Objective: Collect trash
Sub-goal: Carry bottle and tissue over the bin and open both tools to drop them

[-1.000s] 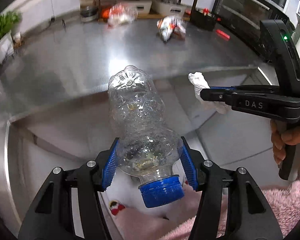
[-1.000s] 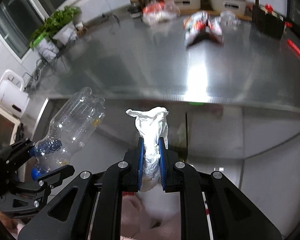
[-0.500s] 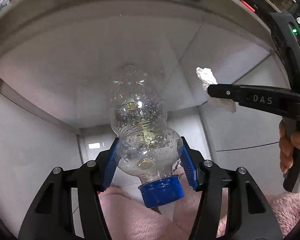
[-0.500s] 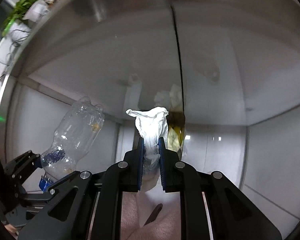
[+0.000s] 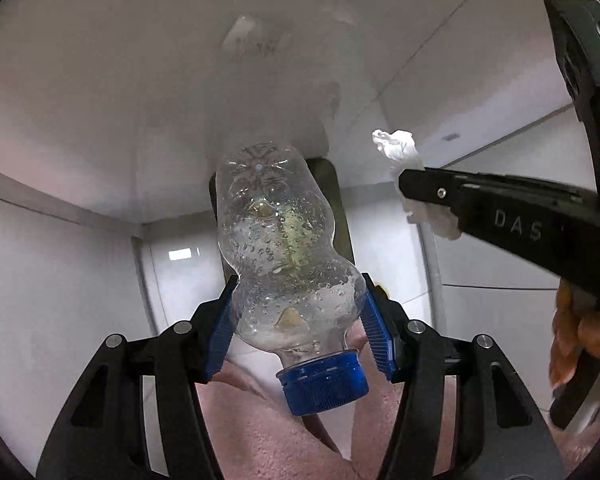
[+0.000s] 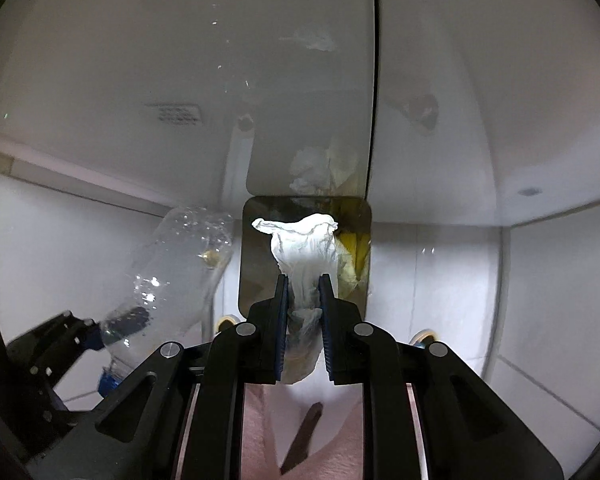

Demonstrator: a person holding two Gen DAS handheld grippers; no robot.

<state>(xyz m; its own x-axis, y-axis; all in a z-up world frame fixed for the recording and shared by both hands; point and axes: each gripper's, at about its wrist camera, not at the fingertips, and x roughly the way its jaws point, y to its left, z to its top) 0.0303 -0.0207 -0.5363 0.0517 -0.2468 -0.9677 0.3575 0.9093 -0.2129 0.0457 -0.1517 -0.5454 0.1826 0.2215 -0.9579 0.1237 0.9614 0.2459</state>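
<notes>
On the right gripper (image 5: pixel 410 190), holding tissue (image 5: pixel 396 146), white lettering reads "DAS".

Legible marking: "DAS", in raised letters on the side of the right tool (image 5: pixel 410 188); no other text readable

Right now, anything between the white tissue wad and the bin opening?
Nothing visible. The crumpled white tissue, shut in the right gripper, faces the dark rectangular bin opening; the clear plastic bottle sits off to its left.
</notes>
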